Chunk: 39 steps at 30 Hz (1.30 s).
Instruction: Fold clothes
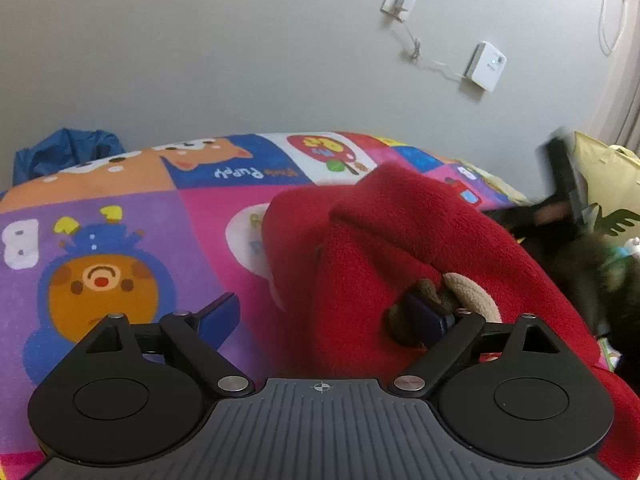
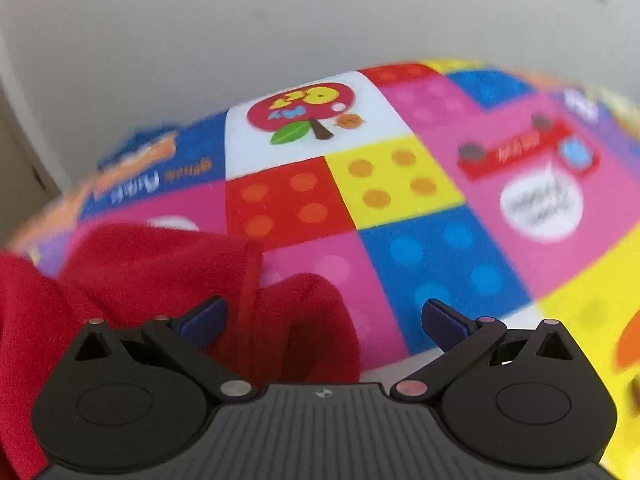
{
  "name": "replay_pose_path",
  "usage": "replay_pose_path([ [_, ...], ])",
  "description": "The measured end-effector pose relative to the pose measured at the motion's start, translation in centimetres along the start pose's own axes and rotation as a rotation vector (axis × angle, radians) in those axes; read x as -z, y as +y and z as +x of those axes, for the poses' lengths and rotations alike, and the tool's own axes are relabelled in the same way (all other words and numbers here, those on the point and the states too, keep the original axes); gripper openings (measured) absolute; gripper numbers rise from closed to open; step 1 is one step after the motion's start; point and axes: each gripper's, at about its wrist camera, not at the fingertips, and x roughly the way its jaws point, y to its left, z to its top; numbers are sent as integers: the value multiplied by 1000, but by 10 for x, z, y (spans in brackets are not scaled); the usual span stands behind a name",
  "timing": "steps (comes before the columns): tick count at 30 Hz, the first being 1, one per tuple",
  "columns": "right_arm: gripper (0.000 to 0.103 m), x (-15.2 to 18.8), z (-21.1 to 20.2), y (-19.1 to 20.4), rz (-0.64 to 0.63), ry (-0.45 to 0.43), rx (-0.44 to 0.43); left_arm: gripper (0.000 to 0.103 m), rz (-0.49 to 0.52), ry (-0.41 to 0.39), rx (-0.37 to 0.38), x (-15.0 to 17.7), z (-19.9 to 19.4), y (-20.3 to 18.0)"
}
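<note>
Both jaws spread, pinching nothing: the left gripper (image 1: 324, 316) straddles the red fleece (image 1: 400, 248) heaped on the blanket (image 1: 140, 240), the right gripper (image 2: 324, 320) should pinch its near edge cleanly.

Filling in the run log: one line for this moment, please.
left gripper: open, straddling red fleece garment | right gripper: open, over garment edge | surface: cartoon blanket
</note>
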Motion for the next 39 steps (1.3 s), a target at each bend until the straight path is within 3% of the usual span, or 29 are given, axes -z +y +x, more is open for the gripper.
replay_pose_path([
  [2, 103, 3, -13, -11, 66, -17, -19, 93, 8, -1, -3, 0, -2, -1],
  [7, 103, 30, -98, -21, 104, -118, -181, 94, 15, -1, -4, 0, -2, -1],
  [10, 103, 48, -141, -11, 17, -126, -377, 94, 9, -2, -3, 0, -1, -1],
  [12, 103, 72, -159, 8, -116, -106, -398, 94, 6, -2, -5, 0, -1, -1],
  [17, 103, 139, -136, 44, -416, -35, -55, 94, -7, -2, -4, 1, -10, 0],
  [18, 103, 144, -134, 36, -379, -56, -62, 94, -13, -4, 0, 3, -15, 0],
  [20, 103, 140, -136, 13, -191, -43, -122, 94, -32, -6, 34, 5, -26, 3],
  [22, 99, 138, -146, -11, -30, -90, -197, 95, -49, 7, 86, 8, -37, 6],
  [25, 99, 143, -142, -23, 6, -93, -116, 96, -53, 25, 124, 15, -47, 7],
  [27, 99, 155, -134, -15, -80, -71, -27, 97, -43, 37, 109, 19, -47, 7],
  [30, 99, 166, -134, -11, -101, -61, -30, 97, -57, 81, 81, 28, -38, 10],
  [34, 99, 165, -157, -32, 50, -113, -144, 97, -109, 85, 84, 35, -43, 16],
  [37, 98, 164, -189, -43, 160, -190, -290, 97, -154, 81, 146, 39, -63, 14],
  [39, 90, 165, -204, -38, 170, -218, -358, 97, -134, 65, 202, 46, -80, 1],
])
